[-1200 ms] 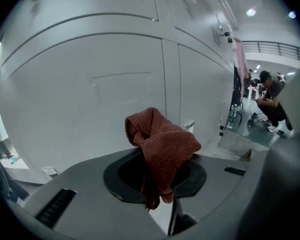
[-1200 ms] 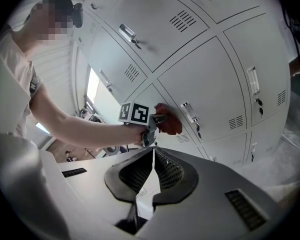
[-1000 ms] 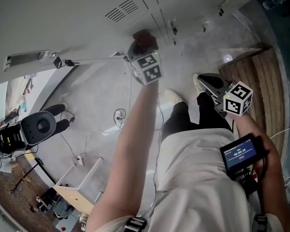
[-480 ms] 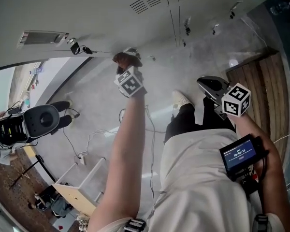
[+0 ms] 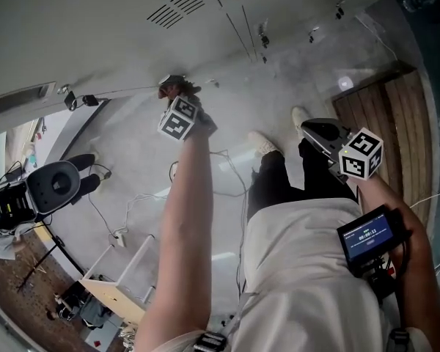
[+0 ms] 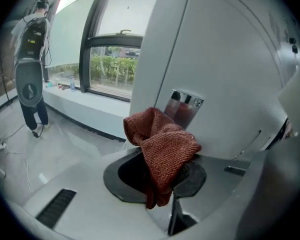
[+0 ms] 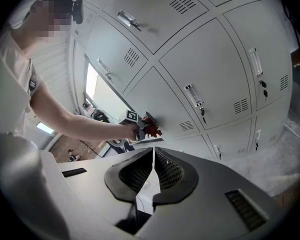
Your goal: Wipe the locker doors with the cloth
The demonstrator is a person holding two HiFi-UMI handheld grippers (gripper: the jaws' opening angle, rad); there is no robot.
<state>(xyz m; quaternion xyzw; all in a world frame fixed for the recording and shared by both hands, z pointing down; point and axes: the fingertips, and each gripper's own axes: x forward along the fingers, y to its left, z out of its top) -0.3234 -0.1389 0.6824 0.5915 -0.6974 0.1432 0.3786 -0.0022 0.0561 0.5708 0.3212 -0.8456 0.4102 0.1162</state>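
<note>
While the left gripper [image 6: 160, 178] clamps the cloth [image 6: 162, 145] at centre frame, pressed to a locker door [image 6: 230, 64], wiping looks under way. Right gripper [image 7: 152, 176] idles, jaws together, empty. Next: sweep across the panel with steady pressure.

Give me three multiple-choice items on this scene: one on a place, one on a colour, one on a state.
1. The cloth is: A in the left gripper; B on the floor; C on a shelf.
2. Its colour: A blue; B red-brown; C white.
3. The right gripper has its jaws: A wide apart; B shut on the cloth; C together, empty.
Key: A, its jaws pinch the cloth at a locker door; B, both gripper views show it; C, only a thin slit parts them.
</note>
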